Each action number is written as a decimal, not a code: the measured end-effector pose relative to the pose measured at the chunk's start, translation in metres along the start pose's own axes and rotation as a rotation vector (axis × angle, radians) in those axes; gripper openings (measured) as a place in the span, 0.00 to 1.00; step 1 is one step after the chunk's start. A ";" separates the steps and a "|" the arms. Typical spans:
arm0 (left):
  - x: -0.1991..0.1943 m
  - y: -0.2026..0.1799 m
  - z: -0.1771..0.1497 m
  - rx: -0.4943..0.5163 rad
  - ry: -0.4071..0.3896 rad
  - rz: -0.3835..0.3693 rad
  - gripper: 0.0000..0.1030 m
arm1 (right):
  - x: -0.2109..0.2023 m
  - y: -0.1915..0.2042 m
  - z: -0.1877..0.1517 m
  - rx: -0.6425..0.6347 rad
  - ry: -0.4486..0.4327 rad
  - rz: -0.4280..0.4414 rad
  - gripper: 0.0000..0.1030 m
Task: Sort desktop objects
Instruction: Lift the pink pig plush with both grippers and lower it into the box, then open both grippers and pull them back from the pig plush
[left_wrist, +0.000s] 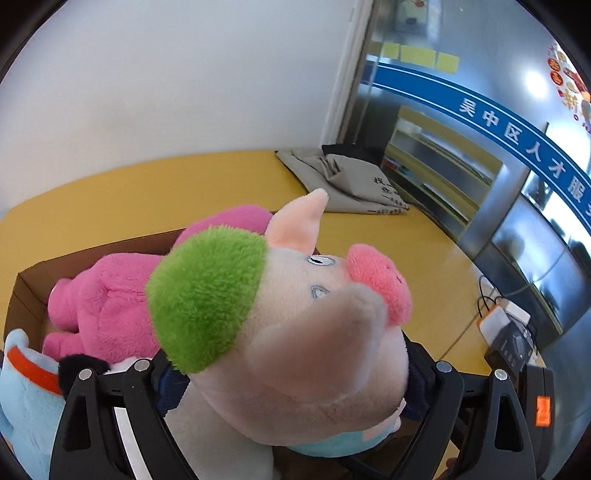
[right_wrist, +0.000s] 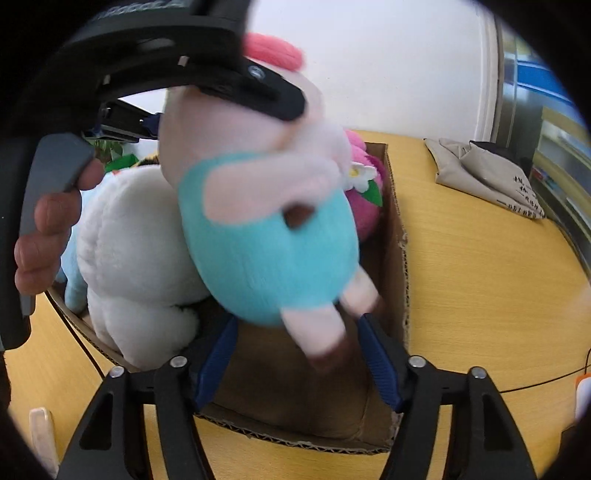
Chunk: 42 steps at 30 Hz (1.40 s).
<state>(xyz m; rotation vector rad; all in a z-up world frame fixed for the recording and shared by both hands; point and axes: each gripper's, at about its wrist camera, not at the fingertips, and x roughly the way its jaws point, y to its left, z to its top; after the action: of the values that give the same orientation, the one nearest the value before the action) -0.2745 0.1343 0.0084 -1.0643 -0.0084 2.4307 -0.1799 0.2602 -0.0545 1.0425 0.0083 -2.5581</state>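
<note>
1. Left wrist view: my left gripper (left_wrist: 291, 387) is clenched on the pig toy (left_wrist: 295, 314), its pads pressing the neck from both sides. The pig hangs over the cardboard box (left_wrist: 26, 295), its head above the box's near end. I judge this to be the carry step, bringing the pig to the box or lifting it clear; I cannot tell which.

2. Same view, textures: the pig is soft short plush with a shaggy green cap, a pink snout and pointed ears. In the box lies a fuzzy pink toy (left_wrist: 103, 306); a light blue toy (left_wrist: 26, 387) sits at the box's near left corner. A folded grey cloth bag (left_wrist: 351, 184) lies well beyond the box on the smooth yellow table (left_wrist: 184, 184).

3. Right wrist view: my right gripper (right_wrist: 295, 354) is released, its ribbed blue pads apart, with only the pig's blurred foot between them, not pressed. The pig's round teal body (right_wrist: 269, 251) hangs over the box (right_wrist: 397, 258), touching a fluffy white toy (right_wrist: 136, 258) inside it.

4. Next, I judge, the pig needs lowering into the box's bare near end, and only then letting go.
</note>
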 end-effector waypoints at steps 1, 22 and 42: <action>0.001 -0.004 -0.001 0.018 0.015 -0.015 0.92 | -0.008 -0.001 -0.001 0.011 -0.024 0.044 0.64; -0.010 -0.009 -0.012 0.028 0.047 -0.041 0.91 | 0.016 -0.012 0.018 0.050 -0.007 0.064 0.66; 0.072 0.008 0.018 0.090 0.108 0.158 0.60 | 0.005 -0.034 0.040 0.084 0.046 0.197 0.64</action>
<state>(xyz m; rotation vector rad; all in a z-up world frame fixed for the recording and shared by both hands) -0.3321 0.1620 -0.0299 -1.1937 0.2268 2.4818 -0.2212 0.2840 -0.0333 1.0766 -0.1823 -2.3742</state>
